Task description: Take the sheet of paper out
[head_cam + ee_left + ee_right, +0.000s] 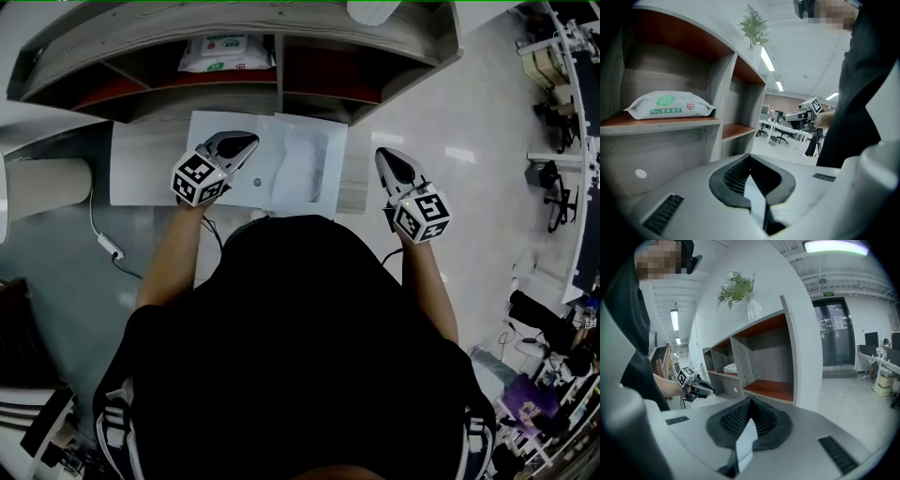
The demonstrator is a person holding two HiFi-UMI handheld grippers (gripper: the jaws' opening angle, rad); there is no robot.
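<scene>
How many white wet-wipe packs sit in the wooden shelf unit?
1. The white, green-labelled wet-wipe pack lies in the left compartment of the grey wooden shelf unit; shadowed compartments might hide more.
</scene>
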